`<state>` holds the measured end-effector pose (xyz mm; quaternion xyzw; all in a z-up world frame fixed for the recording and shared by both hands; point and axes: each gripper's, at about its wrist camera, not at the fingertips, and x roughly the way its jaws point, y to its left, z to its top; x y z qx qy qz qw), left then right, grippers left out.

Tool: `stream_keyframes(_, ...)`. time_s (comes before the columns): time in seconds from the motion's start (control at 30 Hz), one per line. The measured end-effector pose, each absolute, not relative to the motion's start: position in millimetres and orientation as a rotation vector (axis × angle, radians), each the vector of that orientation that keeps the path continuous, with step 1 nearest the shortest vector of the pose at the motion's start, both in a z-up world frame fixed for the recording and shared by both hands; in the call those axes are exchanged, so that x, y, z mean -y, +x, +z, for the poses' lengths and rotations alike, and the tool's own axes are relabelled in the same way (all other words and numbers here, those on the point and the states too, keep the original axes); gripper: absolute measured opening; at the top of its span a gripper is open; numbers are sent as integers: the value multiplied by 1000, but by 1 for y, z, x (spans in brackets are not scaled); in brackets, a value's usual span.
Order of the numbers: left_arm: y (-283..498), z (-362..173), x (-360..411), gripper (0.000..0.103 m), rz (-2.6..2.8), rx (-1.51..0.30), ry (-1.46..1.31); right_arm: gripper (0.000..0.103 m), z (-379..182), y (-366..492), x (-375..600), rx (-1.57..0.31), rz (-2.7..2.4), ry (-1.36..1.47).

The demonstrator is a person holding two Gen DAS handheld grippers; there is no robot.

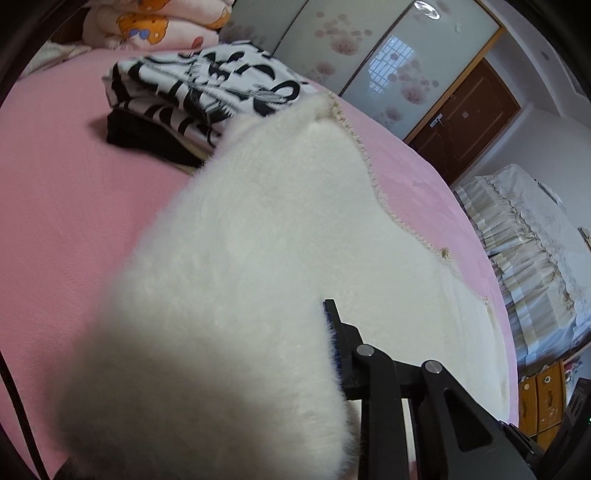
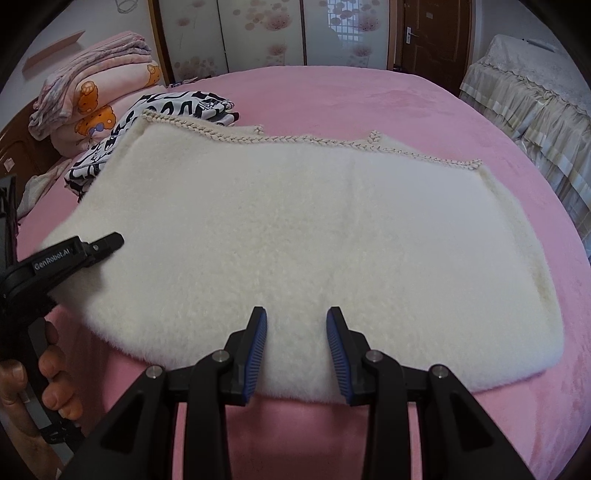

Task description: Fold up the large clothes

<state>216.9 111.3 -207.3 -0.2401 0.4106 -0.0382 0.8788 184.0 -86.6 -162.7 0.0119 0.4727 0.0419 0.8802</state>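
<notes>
A large white fluffy garment (image 2: 314, 229) with a braided trim along its far edge lies spread flat on the pink bed (image 2: 369, 92). In the right wrist view my left gripper (image 2: 112, 242) pinches the garment's left edge, held by a person's hand (image 2: 55, 391). In the left wrist view that edge of the garment (image 1: 240, 240) is lifted close to the lens. It hides one finger, and the other finger (image 1: 334, 321) presses against the fur. My right gripper (image 2: 295, 332) hovers open over the garment's near edge, with nothing gripped.
A folded stack of black-and-white clothes (image 2: 122, 136) (image 1: 199, 85) sits beyond the garment's far left corner. Pink cartoon-print quilts (image 2: 92, 88) are piled behind it. Furniture under a cream ruffled cover (image 2: 524, 85) stands right of the bed, with wardrobe doors (image 2: 258, 33) behind.
</notes>
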Motion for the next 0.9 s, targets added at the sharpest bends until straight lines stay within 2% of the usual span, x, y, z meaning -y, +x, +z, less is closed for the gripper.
stream_keyframes(0.47,194,-149,-82,21,-54,-786,-289,32,-187,218,72,-965,80,-96)
stream_keyframes(0.8,180,-79,20,21,-183,-653,-58,34,-188,218,107,-1012,197,102)
stream_keyframes(0.9,180,-65,54,21,-230,-632,-20,30,-178,206,138,-1010,218,242)
